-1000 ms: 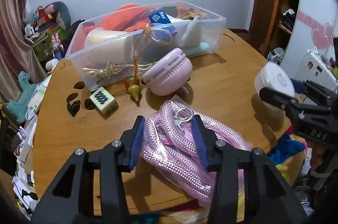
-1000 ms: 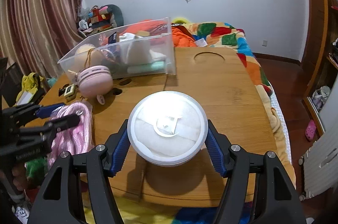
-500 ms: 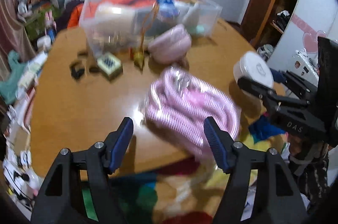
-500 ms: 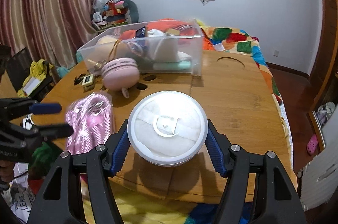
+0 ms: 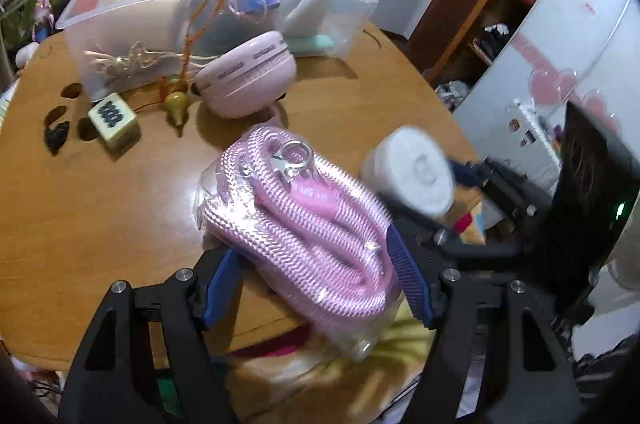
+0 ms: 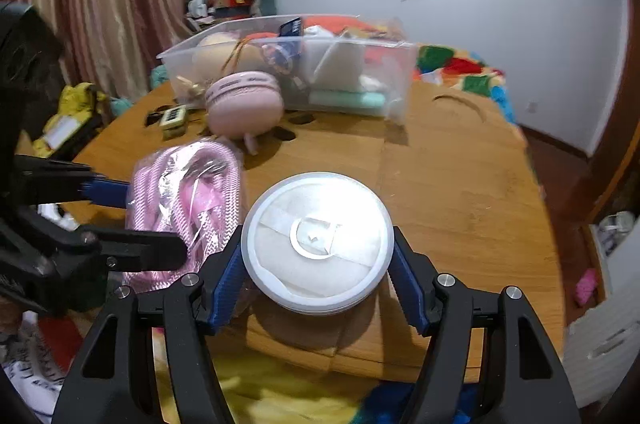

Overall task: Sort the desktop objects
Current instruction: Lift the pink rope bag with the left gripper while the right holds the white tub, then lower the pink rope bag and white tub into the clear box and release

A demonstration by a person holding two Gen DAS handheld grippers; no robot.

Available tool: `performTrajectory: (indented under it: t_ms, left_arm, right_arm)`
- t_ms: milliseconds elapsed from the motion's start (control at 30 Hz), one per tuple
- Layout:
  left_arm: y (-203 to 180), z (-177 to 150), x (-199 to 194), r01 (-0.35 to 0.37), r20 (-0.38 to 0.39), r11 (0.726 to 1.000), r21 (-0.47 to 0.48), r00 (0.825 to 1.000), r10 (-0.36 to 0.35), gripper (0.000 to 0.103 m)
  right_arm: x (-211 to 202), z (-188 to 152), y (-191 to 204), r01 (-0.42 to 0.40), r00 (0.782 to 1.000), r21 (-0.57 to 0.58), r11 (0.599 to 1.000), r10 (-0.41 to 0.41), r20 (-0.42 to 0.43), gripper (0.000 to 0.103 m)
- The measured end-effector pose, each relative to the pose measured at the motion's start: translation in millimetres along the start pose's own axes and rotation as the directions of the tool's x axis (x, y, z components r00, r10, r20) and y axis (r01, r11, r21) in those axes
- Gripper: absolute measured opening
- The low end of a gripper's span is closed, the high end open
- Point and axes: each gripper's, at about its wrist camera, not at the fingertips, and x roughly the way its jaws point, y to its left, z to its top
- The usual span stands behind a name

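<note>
The left gripper (image 5: 316, 280) has just been opening; its blue pads now stand apart on either side of the bagged pink rope (image 5: 298, 220), which lies between them at the near rim of the round wooden table (image 5: 100, 208), one end of the bag hanging past the edge. Whether the pads touch the bag cannot be told. The right gripper (image 6: 316, 284) is clamped on a round white container (image 6: 318, 242), held above the near table edge just beside the rope. Farther in, a pink round case (image 5: 248, 80) rests against the front wall of a clear plastic bin (image 5: 120, 20) full of items; a mahjong-tile cube (image 5: 114, 118) and a small gourd charm (image 5: 177, 103) lie to its left near the cut-out holes. The tabletop to the right of the white container, toward the bed-side edge, is bare wood (image 6: 472, 184), as is the stretch left of the rope.
</note>
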Motion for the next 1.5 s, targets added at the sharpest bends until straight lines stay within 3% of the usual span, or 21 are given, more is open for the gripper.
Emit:
performTrajectory:
  t_ms: [133,300,467,500,667,833,1033,1200,1400,1500]
  left_arm:
    - [-2.7,5.7,4.1,-0.049,0.012,0.999,0.023,0.999,0.049,0.069]
    - [11.3,19.8,-1.2,0.016,0.046,0.999,-0.035,0.999,-0.014,0.068]
    - [28.6,27.8,6.8,0.036,0.021,0.995,-0.091,0.999,-0.034,0.048]
    - [31.9,29.4,5.0,0.019,0.022,0.995,-0.098,1.0,-0.016,0.035]
    - [23.7,25.6,-3.5,-0.036,0.057,0.998,-0.043,0.998,0.039,0.026]
    - [6.0,15.0,-18.9,-0.157,0.131,0.987,0.04,0.98,0.15,0.024]
    - [0.6,9.3,-32.6,-0.27,0.199,0.961,0.068,0.947,0.252,0.023]
    - [4.6,17.5,-44.8,-0.285,0.25,0.957,0.047,0.931,0.265,0.023]
    - [6.1,33.2,-62.7,-0.25,0.31,0.968,0.024,0.922,0.23,0.023]
    - [6.5,42.6,-73.5,-0.257,0.352,0.966,0.025,0.907,0.232,0.023]
  right_arm:
    - [3.7,-1.0,3.6,-0.005,1.0,0.004,1.0,0.005,0.0,0.062]
    - [7.4,0.4,10.2,-0.015,1.0,-0.018,1.0,0.015,0.0,0.062]
    - [9.5,2.3,13.7,-0.033,0.999,-0.03,0.999,0.033,-0.002,0.063]
    - [9.8,2.2,13.3,-0.034,0.999,-0.028,0.999,0.034,-0.003,0.063]
    - [9.8,3.7,13.5,-0.036,0.999,-0.028,0.999,0.036,-0.013,0.062]
    - [5.0,5.9,8.2,-0.019,1.0,-0.014,1.0,0.019,-0.005,0.062]
    - [-2.4,16.0,-1.1,0.003,1.0,0.012,1.0,-0.003,0.014,0.062]
    - [-12.0,31.5,-1.0,0.03,0.999,-0.018,0.999,-0.029,0.04,0.062]
    - [-23.9,54.9,2.0,0.055,0.995,-0.045,0.997,-0.051,0.087,0.062]
    - [-28.5,68.0,2.1,0.061,0.993,-0.054,0.997,-0.055,0.107,0.062]
